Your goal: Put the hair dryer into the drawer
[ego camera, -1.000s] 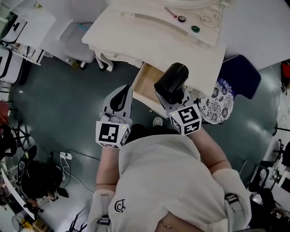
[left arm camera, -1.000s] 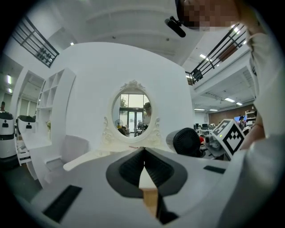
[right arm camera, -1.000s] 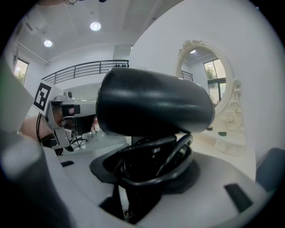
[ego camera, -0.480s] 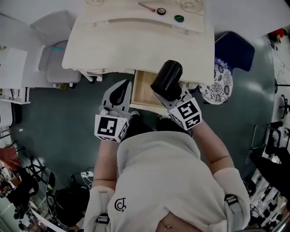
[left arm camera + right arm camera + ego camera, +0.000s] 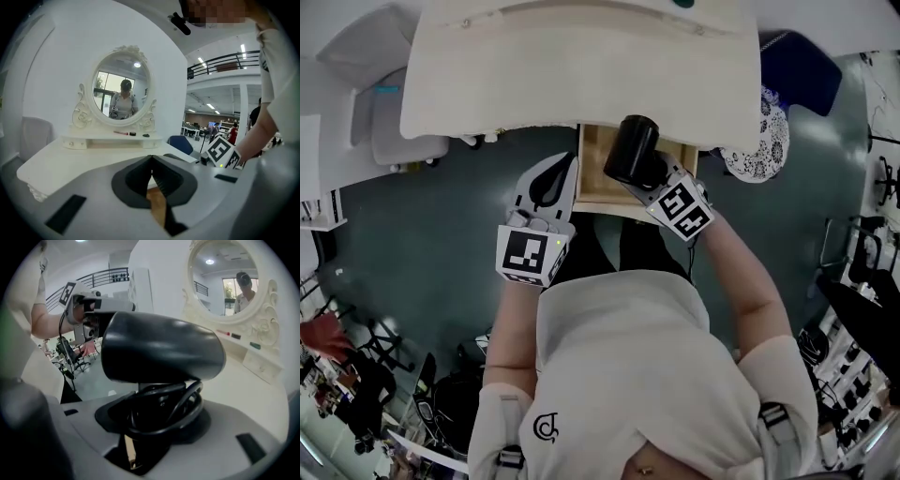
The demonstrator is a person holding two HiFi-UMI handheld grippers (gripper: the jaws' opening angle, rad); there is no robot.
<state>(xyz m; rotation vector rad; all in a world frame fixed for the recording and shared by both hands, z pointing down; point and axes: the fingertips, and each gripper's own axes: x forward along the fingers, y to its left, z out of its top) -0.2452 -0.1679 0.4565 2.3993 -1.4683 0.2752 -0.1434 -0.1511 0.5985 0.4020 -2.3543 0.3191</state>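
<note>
Dryer [image 5: 630, 150] clamped at handle in right gripper [image 5: 653, 180] — hangs over open drawer [image 5: 593, 183]. Left gripper [image 5: 562, 164] jaws together, empty, beside drawer front. Step: delivery. Next: lower clear of rim, then unclamp.

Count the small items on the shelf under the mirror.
3, left to right in the left gripper view: a pink stick, a black disc, a dark cap. Others may be out of view.
</note>
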